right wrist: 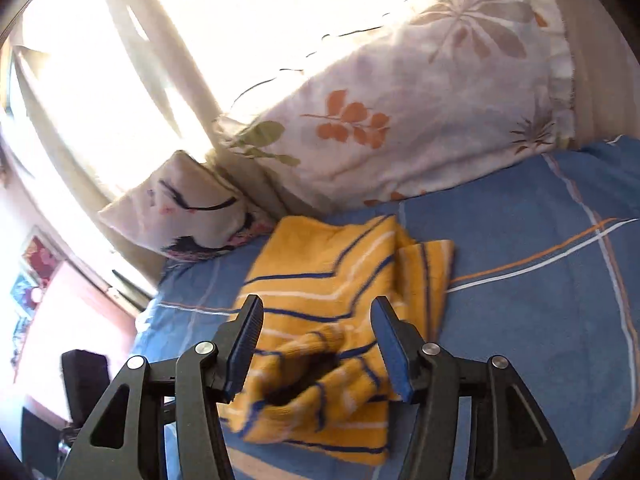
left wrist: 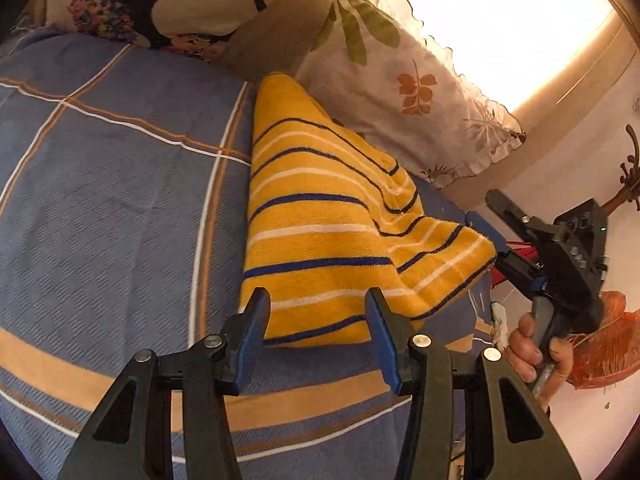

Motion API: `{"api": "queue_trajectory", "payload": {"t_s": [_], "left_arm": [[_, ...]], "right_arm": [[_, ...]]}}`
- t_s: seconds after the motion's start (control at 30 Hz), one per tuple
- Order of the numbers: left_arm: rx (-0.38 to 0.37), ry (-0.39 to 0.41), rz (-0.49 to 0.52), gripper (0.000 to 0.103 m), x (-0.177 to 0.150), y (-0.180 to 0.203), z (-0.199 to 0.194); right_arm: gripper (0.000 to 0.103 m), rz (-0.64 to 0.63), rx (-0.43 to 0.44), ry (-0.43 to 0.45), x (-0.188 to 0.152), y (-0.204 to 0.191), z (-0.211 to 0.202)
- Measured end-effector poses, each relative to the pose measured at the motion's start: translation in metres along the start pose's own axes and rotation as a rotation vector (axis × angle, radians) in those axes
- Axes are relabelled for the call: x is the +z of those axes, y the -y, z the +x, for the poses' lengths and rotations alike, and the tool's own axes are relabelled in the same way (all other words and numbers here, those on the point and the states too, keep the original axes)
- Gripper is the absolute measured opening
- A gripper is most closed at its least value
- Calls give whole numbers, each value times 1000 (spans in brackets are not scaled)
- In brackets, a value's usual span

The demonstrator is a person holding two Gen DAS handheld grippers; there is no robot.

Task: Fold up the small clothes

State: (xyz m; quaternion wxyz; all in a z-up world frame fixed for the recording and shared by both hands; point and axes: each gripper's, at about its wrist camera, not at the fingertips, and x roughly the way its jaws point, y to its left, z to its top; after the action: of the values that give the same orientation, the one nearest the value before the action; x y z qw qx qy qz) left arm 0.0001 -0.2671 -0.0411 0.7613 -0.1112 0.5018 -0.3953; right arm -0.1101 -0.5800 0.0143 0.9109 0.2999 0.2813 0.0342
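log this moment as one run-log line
phase: folding | item: yellow knit garment with blue and white stripes, part-folded on blue plaid bedsheet | left gripper: open | right gripper: open | pillows beside

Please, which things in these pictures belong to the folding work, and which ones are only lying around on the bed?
Belong to the job:
- yellow striped garment, lying on the bedspread
- left gripper, open
- right gripper, open

Only lying about:
- leaf-print pillow, beside the garment
- flower-print pillow, at the head of the bed
- coat hooks on the wall
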Motion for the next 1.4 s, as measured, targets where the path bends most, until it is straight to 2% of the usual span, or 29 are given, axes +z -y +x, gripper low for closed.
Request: {"api": "queue_trajectory", "payload": {"t_s": [0.1,0.17,0.2,0.27,0.3,0.33,0.4,0.5,0.57,0.6,0.67,0.7,0.73,0.8,0.87,0.9,0.97,1.0,1.03,1.07,1.1,1.2,1.27,1.33,1.4], "left_arm": [[67,-43,39,47,-7,11,31],[112,-26,75,47,-13,17,36],[112,-24,87,47,-15,18,33],[61,-47,72,47,-17,14,25],[34,-59,57,47,-17,10,20],[11,-66,46,47,-16,5,15],[-10,-63,26,47,-10,-2,8],[-19,-42,-7,47,1,-16,-1],[3,-18,-14,49,14,-24,-2],[6,-11,-9,50,21,-26,1],[5,-21,-7,56,37,-32,11],[-14,-39,-8,58,45,-34,19],[-31,-59,-13,62,53,-37,28],[-65,-87,-26,65,65,-45,45],[-112,-119,-29,76,76,-47,66],[-136,-138,-43,77,78,-49,77],[-189,-142,-69,77,81,-49,83],[-202,-166,-84,73,83,-46,84],[-211,-165,-88,63,87,-43,80],[-217,-153,-68,53,93,-38,71],[-216,-138,-41,49,100,-30,62],[-170,-93,21,47,119,-12,31],[-133,-78,34,50,122,-8,21],[-28,-85,54,53,114,-10,25],[94,-120,67,53,96,-21,37]], "right_arm": [[58,9,118,-45,-6,-16,20],[58,30,119,-87,-14,-18,37],[58,37,91,-115,-19,-14,44],[54,38,-63,-190,-32,-2,58],[41,39,-124,-217,-40,6,60],[34,42,-138,-238,-47,15,61],[34,42,-135,-256,-58,25,57],[42,23,-197,-258,-67,28,55],[45,37,-167,-248,-64,30,50],[50,47,-151,-234,-59,31,46],[71,63,-136,-176,-45,34,35],[87,70,-156,-141,-38,36,31],[95,79,-182,-104,-31,39,29],[95,97,-201,-75,-19,49,39],[95,129,-199,-103,-9,62,59],[95,147,-192,-111,-6,67,70],[83,193,-110,-149,-5,75,92],[67,223,-49,-167,-6,77,102],[54,247,-5,-167,-6,74,108],[52,258,32,-171,-4,70,112],[48,247,48,-155,-1,63,112],[47,203,123,-91,13,41,100],[47,176,138,-64,19,33,94],[54,140,94,-71,16,32,97],[60,120,-41,-110,6,39,105]]}}
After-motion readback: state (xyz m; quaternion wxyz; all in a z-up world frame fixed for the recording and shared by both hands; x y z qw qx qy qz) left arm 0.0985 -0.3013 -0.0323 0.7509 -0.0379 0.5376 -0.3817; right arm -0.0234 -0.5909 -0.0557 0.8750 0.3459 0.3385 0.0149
